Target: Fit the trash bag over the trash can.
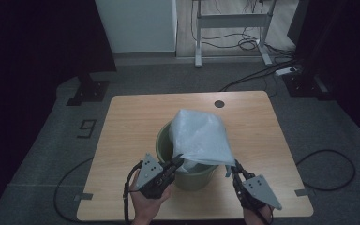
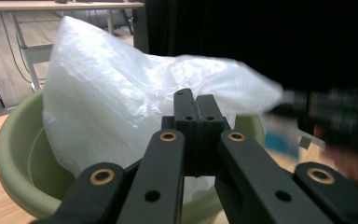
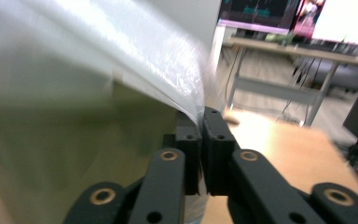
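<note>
While both grippers pinch the white plastic bag (image 1: 200,138), the left gripper (image 1: 177,164) and the right gripper (image 1: 236,166) with fingers pressed together on its edges, the bag billows over the green bucket (image 1: 165,143) on the wooden surface (image 1: 131,122). Beyond, grey floor bears a "9" (image 1: 87,127). The right gripper view shows lit screens (image 3: 261,11).

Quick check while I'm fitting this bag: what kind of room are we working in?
Most likely a lab or office workspace set up for recording. A small wooden table stands on grey carpet with cables trailing across it, a height-adjustable desk frame stands behind, and lit monitors sit on a desk.
</note>
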`<state>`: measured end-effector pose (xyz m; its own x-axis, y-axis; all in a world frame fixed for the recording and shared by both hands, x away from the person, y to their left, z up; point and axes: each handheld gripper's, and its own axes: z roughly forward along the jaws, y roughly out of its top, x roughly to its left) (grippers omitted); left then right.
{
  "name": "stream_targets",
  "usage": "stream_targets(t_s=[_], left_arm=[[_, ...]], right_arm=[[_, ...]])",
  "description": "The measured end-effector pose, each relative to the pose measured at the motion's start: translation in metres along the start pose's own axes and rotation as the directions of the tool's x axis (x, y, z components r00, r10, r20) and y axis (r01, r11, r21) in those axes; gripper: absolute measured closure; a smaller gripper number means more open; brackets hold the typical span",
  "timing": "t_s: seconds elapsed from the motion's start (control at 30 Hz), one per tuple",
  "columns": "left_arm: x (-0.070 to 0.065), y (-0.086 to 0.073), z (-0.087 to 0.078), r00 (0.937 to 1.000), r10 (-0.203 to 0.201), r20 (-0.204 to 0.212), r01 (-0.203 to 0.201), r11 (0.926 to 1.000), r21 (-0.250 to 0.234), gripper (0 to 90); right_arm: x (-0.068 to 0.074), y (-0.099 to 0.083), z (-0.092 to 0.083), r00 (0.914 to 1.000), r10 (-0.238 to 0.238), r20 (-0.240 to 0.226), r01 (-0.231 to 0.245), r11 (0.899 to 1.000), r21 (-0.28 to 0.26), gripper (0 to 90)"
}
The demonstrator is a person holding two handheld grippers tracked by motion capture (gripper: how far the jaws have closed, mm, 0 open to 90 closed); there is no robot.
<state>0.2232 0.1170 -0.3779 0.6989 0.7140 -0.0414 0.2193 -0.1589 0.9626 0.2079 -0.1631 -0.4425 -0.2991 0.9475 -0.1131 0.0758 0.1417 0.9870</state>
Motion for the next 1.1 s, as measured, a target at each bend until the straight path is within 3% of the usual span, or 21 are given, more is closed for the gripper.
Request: stream_targets(t_s=[0.2,0.4,0.5,0.63,0.73,0.93,1.1], left_arm=[[0.000,-0.005,-0.007,1.0000,0.000,0.009,0.000,1.0000,-0.006,89.2],[0.000,-0.015,-0.010,0.9996,-0.009,0.027,0.008,0.9999,0.011,88.4],[0.001,-0.017,-0.012,0.9981,-0.025,0.056,0.024,0.9995,0.022,83.1],[0.000,-0.010,-0.021,0.9965,-0.046,0.070,0.046,0.9989,0.006,54.0],[0.001,0.001,-0.031,0.9964,-0.047,0.071,0.048,0.9986,-0.022,41.6],[0.010,0.028,-0.041,0.9983,-0.046,0.035,0.049,0.9964,-0.070,38.0],[0.019,0.048,-0.030,0.9982,-0.057,0.016,0.058,0.9967,-0.057,37.9]], right_arm=[[-0.012,0.056,0.000,0.9999,-0.003,0.012,0.005,0.988,-0.155,87.7],[0.000,0.093,0.004,0.9981,-0.009,-0.060,-0.007,0.967,-0.256,87.7],[0.007,0.094,0.005,0.9954,-0.012,-0.095,-0.013,0.966,-0.259,87.7],[0.011,0.085,0.007,0.9918,-0.026,-0.125,-0.004,0.972,-0.237,87.7],[0.010,0.078,0.009,0.9915,-0.030,-0.127,0.002,0.976,-0.217,87.7],[0.006,0.072,0.008,0.9900,-0.034,-0.137,0.006,0.980,-0.201,87.8],[0.009,0.072,0.007,0.9854,-0.075,-0.153,0.043,0.978,-0.202,87.7]])
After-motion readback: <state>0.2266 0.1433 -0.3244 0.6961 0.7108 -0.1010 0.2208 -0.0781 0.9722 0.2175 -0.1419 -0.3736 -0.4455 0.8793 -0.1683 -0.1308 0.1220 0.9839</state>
